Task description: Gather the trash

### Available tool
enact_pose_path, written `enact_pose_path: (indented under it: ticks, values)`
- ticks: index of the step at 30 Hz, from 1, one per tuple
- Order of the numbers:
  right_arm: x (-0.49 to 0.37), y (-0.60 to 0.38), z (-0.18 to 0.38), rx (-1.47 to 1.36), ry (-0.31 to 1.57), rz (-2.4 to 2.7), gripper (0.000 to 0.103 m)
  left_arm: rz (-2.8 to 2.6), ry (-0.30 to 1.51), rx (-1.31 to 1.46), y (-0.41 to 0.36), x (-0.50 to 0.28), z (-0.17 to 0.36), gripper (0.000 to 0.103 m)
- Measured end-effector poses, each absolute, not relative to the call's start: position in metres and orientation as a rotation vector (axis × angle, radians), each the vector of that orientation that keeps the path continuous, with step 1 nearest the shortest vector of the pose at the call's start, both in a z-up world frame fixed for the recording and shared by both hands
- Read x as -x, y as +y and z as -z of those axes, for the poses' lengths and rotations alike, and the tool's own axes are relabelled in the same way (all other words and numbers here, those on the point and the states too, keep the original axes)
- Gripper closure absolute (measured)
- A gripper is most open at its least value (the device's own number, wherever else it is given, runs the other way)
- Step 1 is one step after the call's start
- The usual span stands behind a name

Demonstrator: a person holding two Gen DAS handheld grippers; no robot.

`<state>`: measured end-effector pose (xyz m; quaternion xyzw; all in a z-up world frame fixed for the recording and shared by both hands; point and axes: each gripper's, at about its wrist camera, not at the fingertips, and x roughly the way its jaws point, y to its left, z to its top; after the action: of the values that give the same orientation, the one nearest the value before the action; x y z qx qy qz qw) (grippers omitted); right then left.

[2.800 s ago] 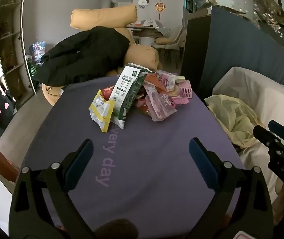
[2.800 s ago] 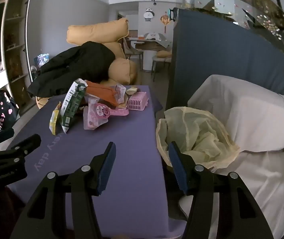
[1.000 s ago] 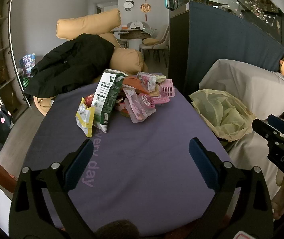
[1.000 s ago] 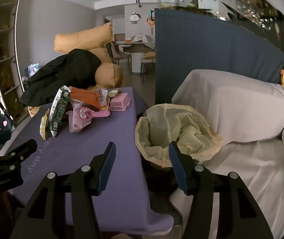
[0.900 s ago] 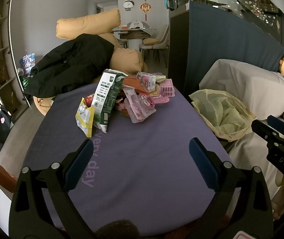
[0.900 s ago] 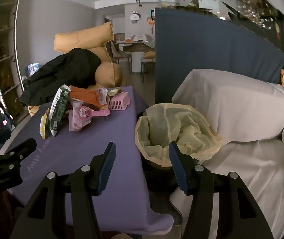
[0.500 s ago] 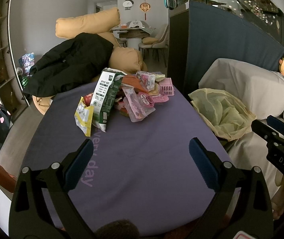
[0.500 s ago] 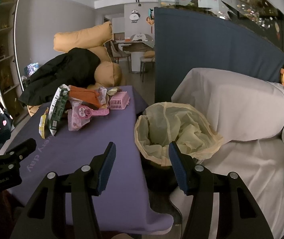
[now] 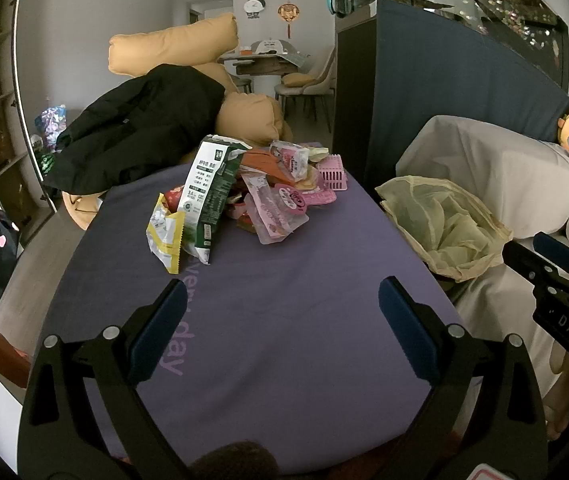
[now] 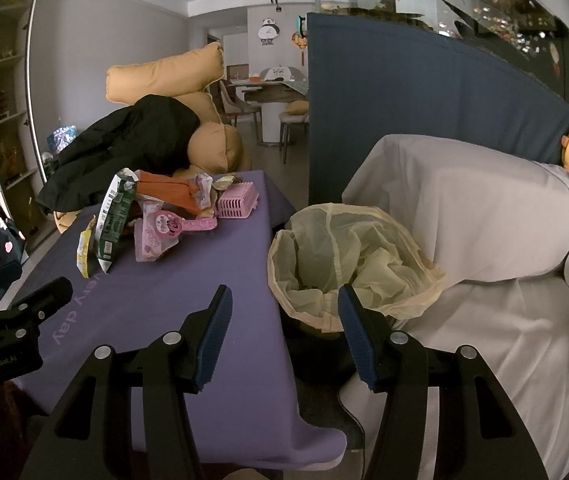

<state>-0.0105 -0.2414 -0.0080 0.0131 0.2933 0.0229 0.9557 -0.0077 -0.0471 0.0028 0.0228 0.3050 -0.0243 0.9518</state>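
At frame centre, wrapper pile (image 9: 240, 196) untouched since a second ago; my left gripper (image 9: 280, 316), right gripper (image 10: 282, 336) spread, empty; bin bag (image 10: 348, 256) waits.

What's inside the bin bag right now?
Only the crumpled yellow liner shows inside the bin bag; no wrappers are visible in it. Its bottom is hidden by folds and by the right tongs. The trash pile sits on the purple table.

Grey walls (image 9: 84, 40), tan cushions (image 9: 172, 46), a dining table (image 9: 264, 60) behind, dim light
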Motion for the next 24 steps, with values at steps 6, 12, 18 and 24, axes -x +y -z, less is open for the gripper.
enact_pose_path:
  ticks: [6,12,18,24]
  values:
    - [0.010,-0.242,0.009,-0.024,0.596,-0.044,0.051,0.049,0.622,-0.045,-0.048,0.008,-0.003,0.011]
    - [0.008,-0.242,0.010,-0.023,0.604,-0.040,0.051,0.049,0.623,-0.045,-0.047,0.008,-0.003,0.011]
    - [-0.005,-0.241,0.012,0.011,0.596,-0.026,0.051,0.083,0.655,-0.017,-0.047,0.000,0.001,0.011]
    - [-0.042,-0.245,0.015,0.022,0.608,-0.063,0.051,0.138,0.631,0.014,-0.013,-0.035,0.003,0.011]
